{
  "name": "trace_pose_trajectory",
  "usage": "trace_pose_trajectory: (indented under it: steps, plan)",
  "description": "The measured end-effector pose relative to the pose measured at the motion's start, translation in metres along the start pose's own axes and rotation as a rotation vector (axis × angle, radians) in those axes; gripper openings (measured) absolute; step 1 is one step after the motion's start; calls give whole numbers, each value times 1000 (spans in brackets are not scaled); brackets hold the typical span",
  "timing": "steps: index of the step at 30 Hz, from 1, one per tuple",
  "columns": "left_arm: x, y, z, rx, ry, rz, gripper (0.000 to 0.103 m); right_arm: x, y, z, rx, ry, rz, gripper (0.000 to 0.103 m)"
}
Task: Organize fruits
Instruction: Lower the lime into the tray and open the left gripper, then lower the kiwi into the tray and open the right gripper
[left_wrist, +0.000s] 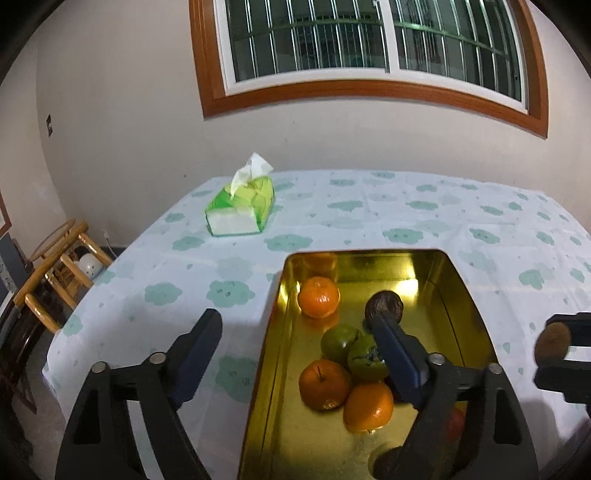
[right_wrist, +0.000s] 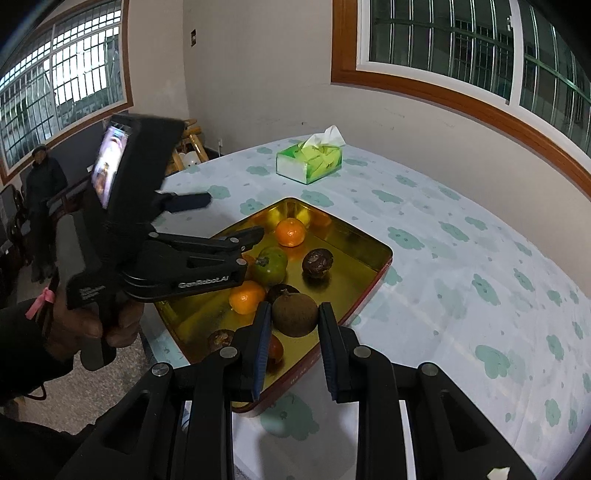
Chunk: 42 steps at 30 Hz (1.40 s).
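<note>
A golden tin tray (left_wrist: 273, 354) (right_wrist: 384, 253) on the table holds several fruits: oranges (left_wrist: 318, 297) (right_wrist: 290, 232), green fruits (left_wrist: 340, 341) (right_wrist: 272, 265) and a dark wrinkled fruit (left_wrist: 384, 304) (right_wrist: 317, 261). My left gripper (left_wrist: 295, 319) (right_wrist: 227, 218) is open and wide. It hangs over the tray's left side, one finger outside the rim, the other above the fruits, and nothing is gripped. My right gripper (right_wrist: 295, 308) (left_wrist: 565, 343) is shut on a round brown fruit (right_wrist: 295, 315) (left_wrist: 553, 339), held above the tray's near right edge.
A green tissue box (left_wrist: 242, 210) (right_wrist: 310, 162) lies on the far part of the cloud-patterned tablecloth (right_wrist: 461, 277). Wooden stools (left_wrist: 55, 266) stand off the table's left end. A person (right_wrist: 44, 177) stands far back in the room. A hand (right_wrist: 92, 325) grips the left tool.
</note>
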<state>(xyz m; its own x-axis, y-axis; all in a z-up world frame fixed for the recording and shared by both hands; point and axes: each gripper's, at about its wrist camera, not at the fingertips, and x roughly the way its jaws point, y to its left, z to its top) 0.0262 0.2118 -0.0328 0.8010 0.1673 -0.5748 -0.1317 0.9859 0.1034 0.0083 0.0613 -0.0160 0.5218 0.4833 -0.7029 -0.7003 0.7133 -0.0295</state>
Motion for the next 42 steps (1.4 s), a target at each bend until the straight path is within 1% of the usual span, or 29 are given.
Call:
trace_pose_trajectory:
  steps: [3, 10, 18, 25, 27, 29, 42]
  plan:
    - [1, 2, 0, 7, -4, 7, 85, 6, -1, 2, -2, 8, 2, 24]
    - [7, 13, -2, -19, 17, -12, 86, 21, 2, 7, -8, 27, 13, 24]
    - [4, 28, -3, -51, 7, 22, 86, 52, -10, 16, 33, 57, 29, 24]
    - [-4, 28, -1, -31, -17, 67, 86, 85, -14, 20, 37, 98, 17, 24]
    - [-4, 28, 0, -31, -18, 78, 89, 93, -16, 22, 43, 107, 14, 24]
    - [-6, 29, 0, -37, -24, 80, 91, 100, -18, 25, 51, 117, 10, 24]
    - [-10, 35, 2, -72, -28, 78, 93, 121, -18, 27, 80, 137, -6, 24]
